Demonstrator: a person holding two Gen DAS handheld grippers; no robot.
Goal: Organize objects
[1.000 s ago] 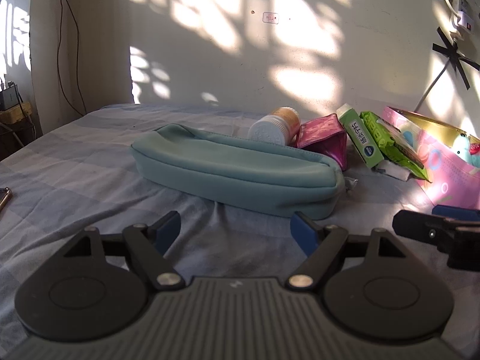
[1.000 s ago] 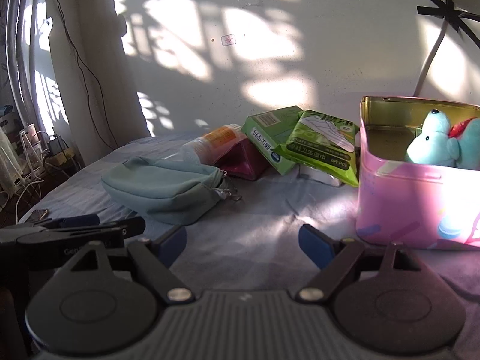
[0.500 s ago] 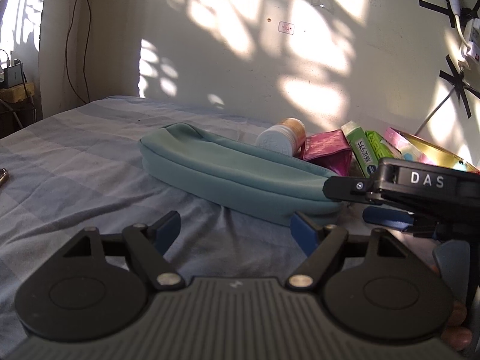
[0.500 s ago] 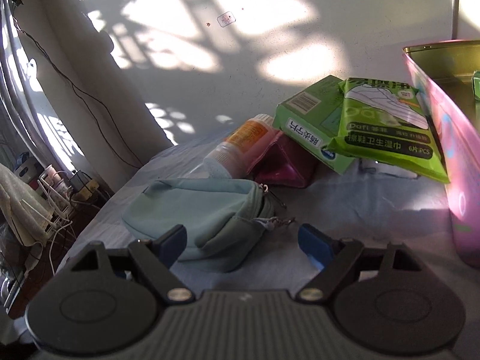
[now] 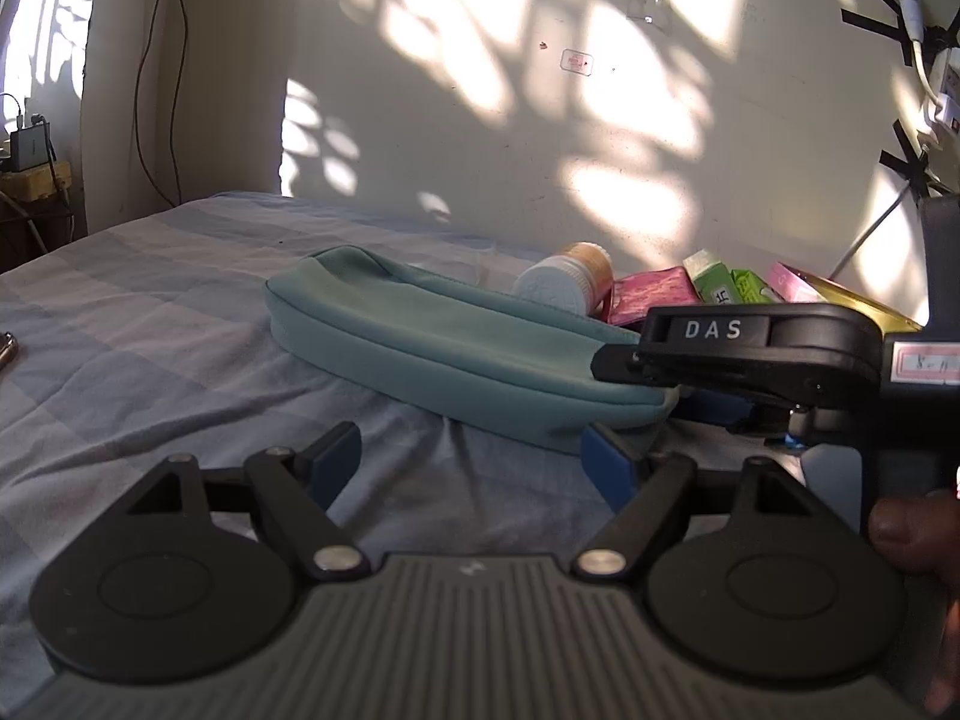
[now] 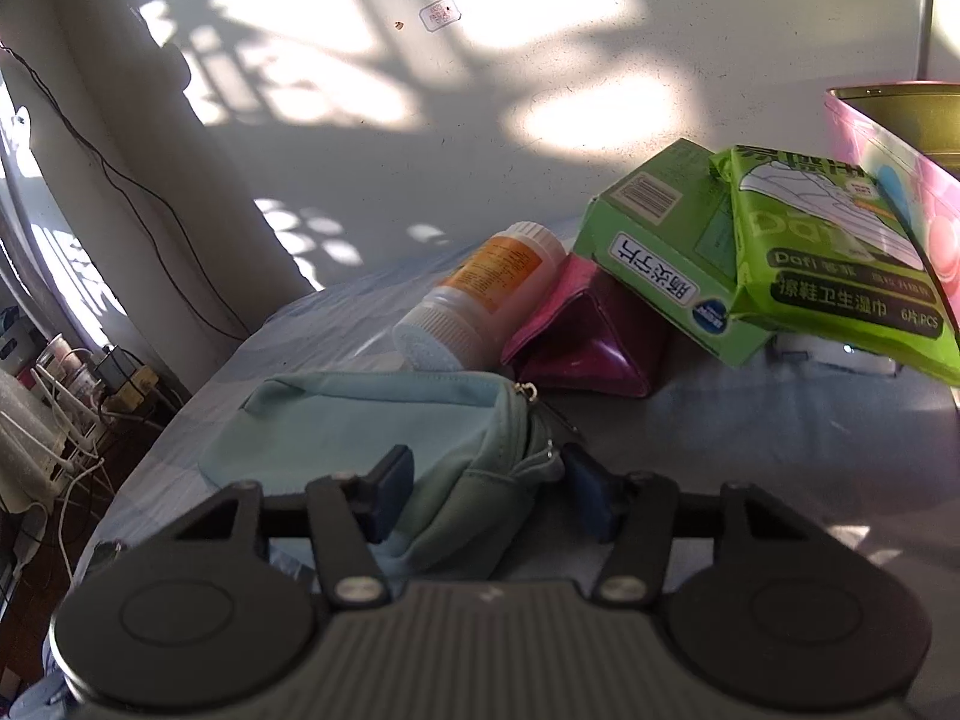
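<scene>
A long teal zip pouch (image 5: 456, 354) lies on the blue checked bed sheet (image 5: 150, 312). My right gripper (image 6: 489, 495) is open with its jaws on either side of the pouch's zipper end (image 6: 480, 456); it also shows at the pouch's right end in the left wrist view (image 5: 708, 354). My left gripper (image 5: 471, 462) is open and empty, just in front of the pouch. Behind the pouch lie a white bottle with an orange label (image 6: 480, 294), a magenta packet (image 6: 591, 336), a green box (image 6: 666, 246) and a green wipes pack (image 6: 840, 264).
A pink tin with a gold inside (image 6: 894, 138) stands at the right, against the wipes pack. The white wall (image 5: 540, 120) is close behind the objects. The bed edge drops off at the left, with cables and chargers (image 6: 66, 396) below.
My right gripper has moved left and forward to the pouch's zipper end, so its jaws now straddle it. The left gripper has shifted slightly closer to the pouch.
</scene>
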